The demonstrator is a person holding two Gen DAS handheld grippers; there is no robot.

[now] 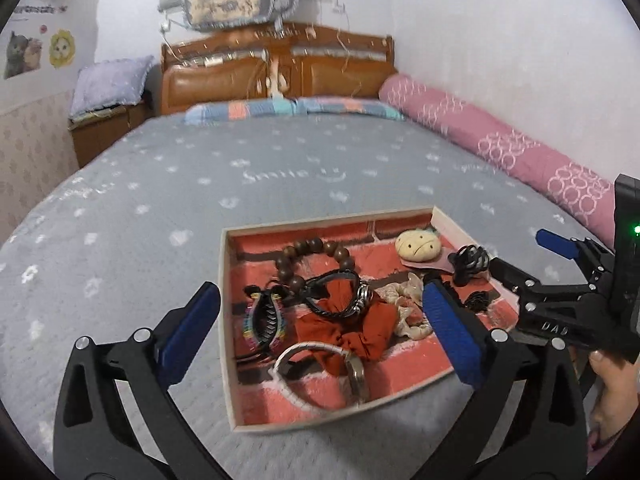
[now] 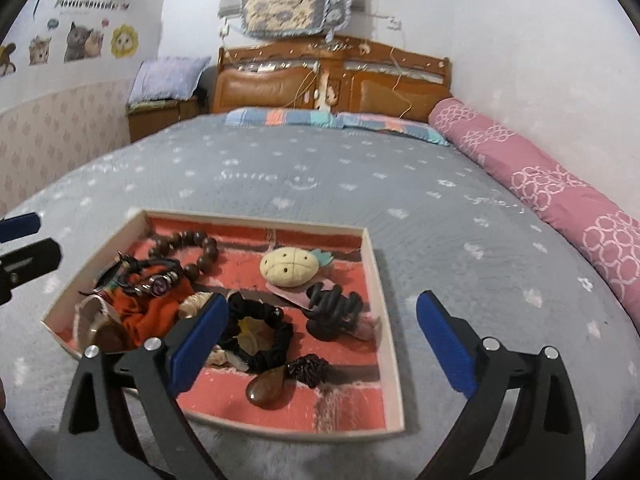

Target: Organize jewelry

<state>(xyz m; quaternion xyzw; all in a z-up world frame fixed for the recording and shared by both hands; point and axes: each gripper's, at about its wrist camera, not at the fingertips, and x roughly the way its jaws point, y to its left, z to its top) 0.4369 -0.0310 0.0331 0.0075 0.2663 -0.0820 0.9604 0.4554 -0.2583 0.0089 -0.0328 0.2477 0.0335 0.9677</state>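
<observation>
A shallow box [image 1: 226, 320] with a red brick-print bottom lies on the bed; it also shows in the right wrist view [image 2: 382, 288]. It holds a wooden bead bracelet [image 1: 310, 249], a black leather bracelet [image 1: 340, 300], an orange scrunchie [image 1: 348, 330], a black claw clip [image 2: 334, 310], a black scrunchie [image 2: 262, 334], a pineapple clip [image 2: 294, 266] and a brown pendant [image 2: 266, 390]. My left gripper [image 1: 320, 328] is open over the box, empty. My right gripper [image 2: 320, 340] is open over the box's near right part, empty.
The grey bedspread [image 1: 280, 172] surrounds the box. A pink bolster [image 2: 560, 196] lies along the right wall. Patchwork pillows [image 1: 296, 109] and a wooden headboard [image 1: 276, 68] are at the far end. A nightstand [image 1: 108, 128] stands at the left.
</observation>
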